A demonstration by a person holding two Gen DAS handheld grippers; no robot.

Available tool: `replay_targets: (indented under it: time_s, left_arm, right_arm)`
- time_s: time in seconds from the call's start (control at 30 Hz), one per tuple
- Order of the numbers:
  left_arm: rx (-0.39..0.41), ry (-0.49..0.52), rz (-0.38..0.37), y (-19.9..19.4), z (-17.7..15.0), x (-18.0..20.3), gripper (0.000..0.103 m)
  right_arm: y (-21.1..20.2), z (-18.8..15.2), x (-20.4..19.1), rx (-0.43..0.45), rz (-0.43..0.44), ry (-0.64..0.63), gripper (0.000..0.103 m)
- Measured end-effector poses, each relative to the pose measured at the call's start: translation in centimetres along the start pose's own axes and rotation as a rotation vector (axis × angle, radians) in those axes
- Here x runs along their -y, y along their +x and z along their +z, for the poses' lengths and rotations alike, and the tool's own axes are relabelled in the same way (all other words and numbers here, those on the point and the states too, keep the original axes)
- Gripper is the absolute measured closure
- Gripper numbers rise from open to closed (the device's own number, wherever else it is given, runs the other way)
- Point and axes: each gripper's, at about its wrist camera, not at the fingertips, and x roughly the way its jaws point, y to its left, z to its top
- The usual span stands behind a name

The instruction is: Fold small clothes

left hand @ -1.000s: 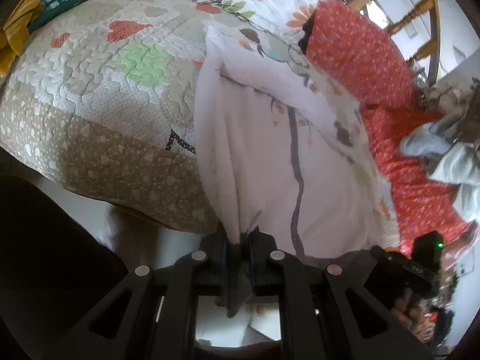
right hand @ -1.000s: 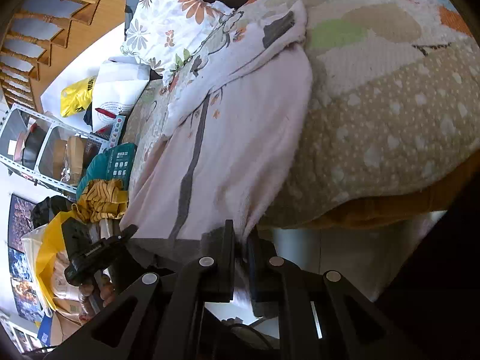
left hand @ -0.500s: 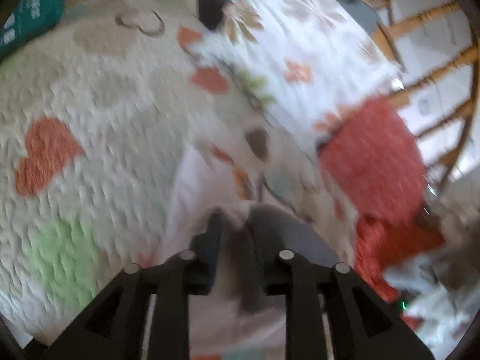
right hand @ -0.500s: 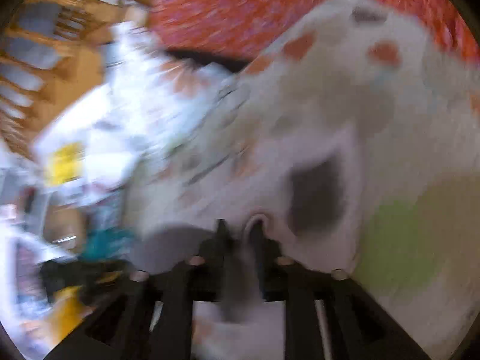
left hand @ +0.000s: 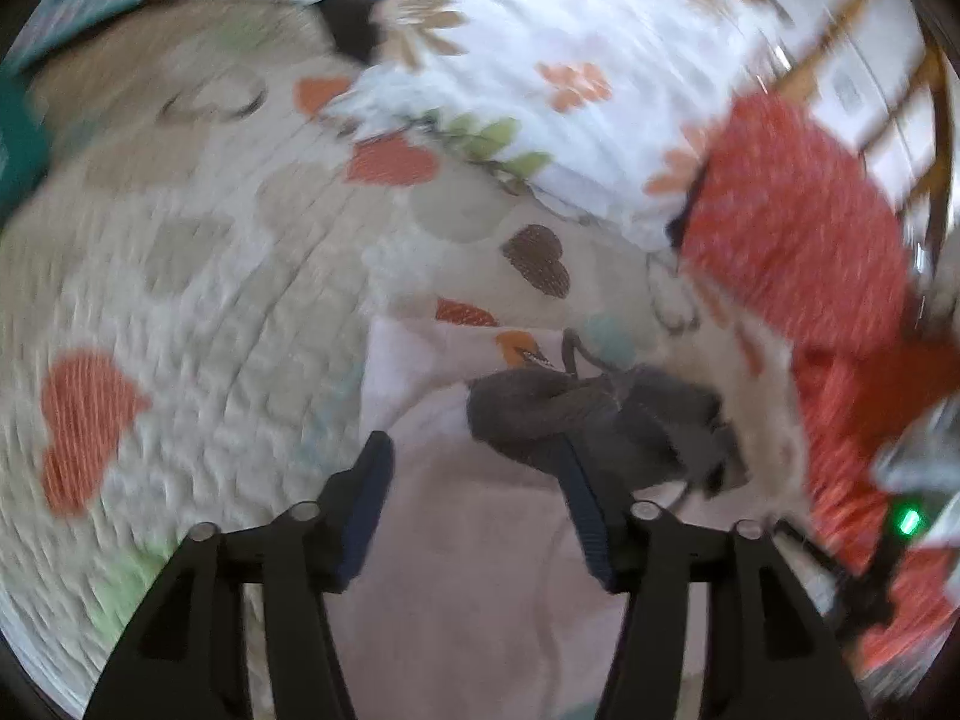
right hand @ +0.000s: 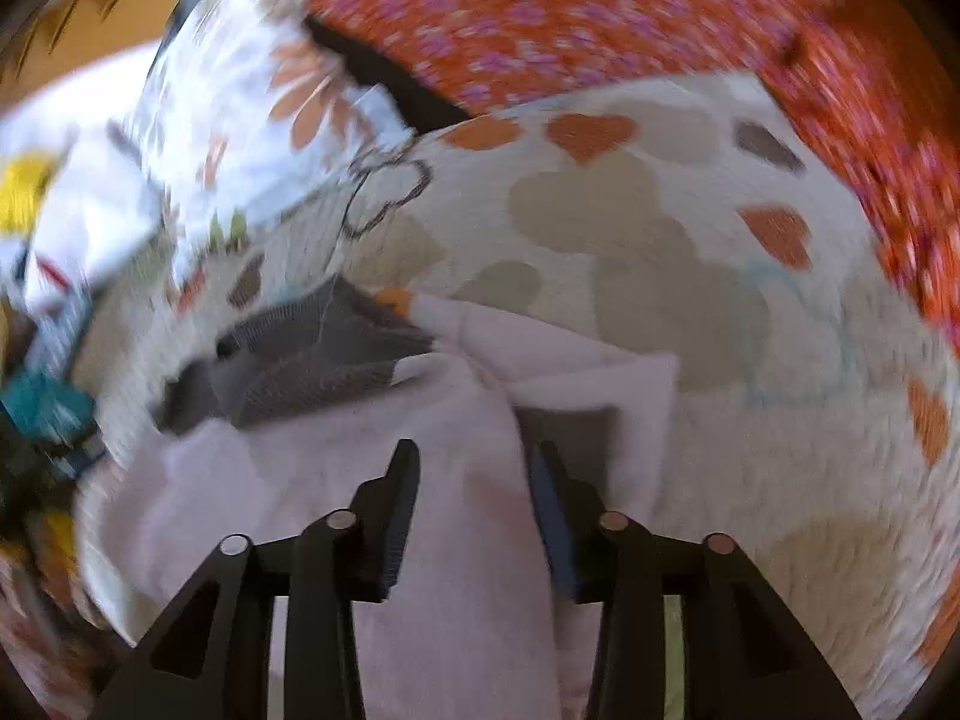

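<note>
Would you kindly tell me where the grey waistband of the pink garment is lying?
The grey waistband lies on the heart quilt, just ahead-right of the open left claw; in the right view it sits ahead-left.

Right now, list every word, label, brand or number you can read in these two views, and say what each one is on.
None can be read.
Teal box, seen at the left edge of the left wrist view: any printing is blurred beyond reading.
Pink garment and heart-patterned quilt: pictures and patterns only, no lettering.
</note>
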Motion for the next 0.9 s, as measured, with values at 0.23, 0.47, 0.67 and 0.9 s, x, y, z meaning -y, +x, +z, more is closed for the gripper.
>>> replay_targets:
  time_s: [0.23, 0.47, 0.67, 0.9]
  left_arm:
    - [-0.121, 0.311, 0.117, 5.4, 0.3, 3.7, 0.038]
    - [-0.185, 0.342, 0.150, 9.0, 1.5, 4.1, 0.057]
    - [-0.098, -0.095, 0.078, 9.1, 5.5, -1.0, 0.071]
    - [-0.061, -0.011, 0.131, 7.0, 5.3, 1.0, 0.055]
  right_arm:
    - [5.8, 1.6, -6.7, 0.007, -0.196, -0.407, 0.040]
    - [9.1, 4.3, -7.7, -0.025, -0.080, -0.342, 0.092]
    - [8.8, 8.0, -1.3, 0.033, 0.012, 0.048, 0.091]
    - [8.7, 8.2, 5.4, 0.004, -0.038, 0.293, 0.070]
